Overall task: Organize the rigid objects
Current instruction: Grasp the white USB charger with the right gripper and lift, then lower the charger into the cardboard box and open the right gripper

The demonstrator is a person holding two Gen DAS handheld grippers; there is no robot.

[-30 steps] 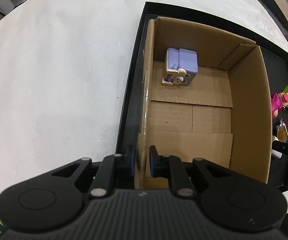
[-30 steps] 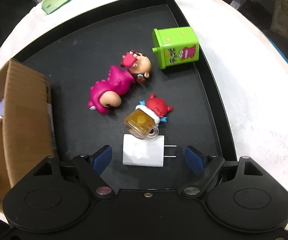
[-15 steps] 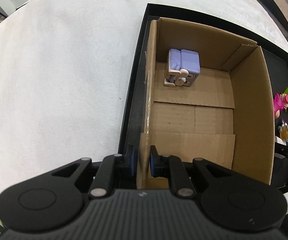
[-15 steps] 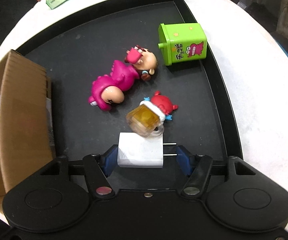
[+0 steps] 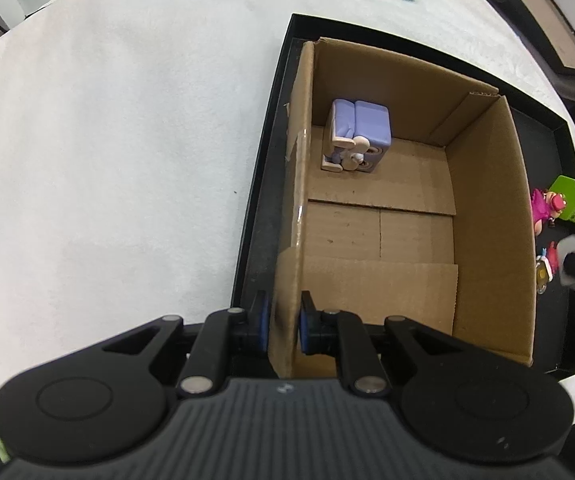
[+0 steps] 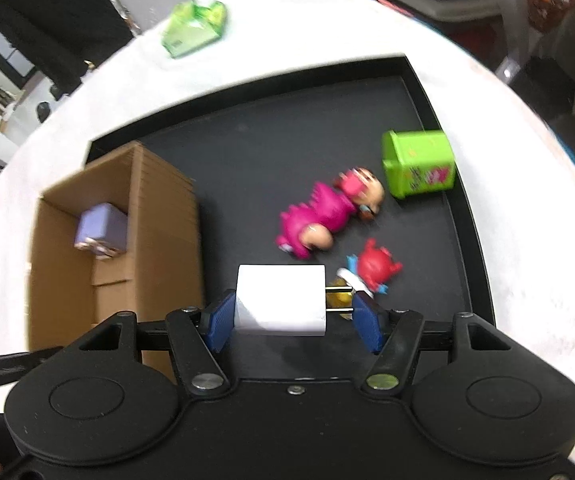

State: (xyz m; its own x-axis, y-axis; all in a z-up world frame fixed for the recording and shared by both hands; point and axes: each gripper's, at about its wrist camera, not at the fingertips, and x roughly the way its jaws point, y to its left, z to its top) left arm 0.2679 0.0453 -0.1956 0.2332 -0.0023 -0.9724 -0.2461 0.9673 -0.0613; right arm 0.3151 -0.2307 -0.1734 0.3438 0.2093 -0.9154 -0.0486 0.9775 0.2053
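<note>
On the left, the left gripper (image 5: pixel 283 322) is clamped on the near wall of the open brown cardboard box (image 5: pixel 487 216), which stands in the shallow black tray (image 6: pixel 287 160) on the white cloth-covered table (image 5: pixel 107 140). A lilac block-shaped toy (image 5: pixel 357 136) sits in the box's far corner. Right of the box, the right gripper (image 6: pixel 293 316) grasps the white plug-in wall charger (image 6: pixel 281 300), held above the tray floor. Beyond it lie a magenta dinosaur figure (image 6: pixel 323 216), a small red figure (image 6: pixel 375 266) and a lime-green plastic cube (image 6: pixel 419 164).
</note>
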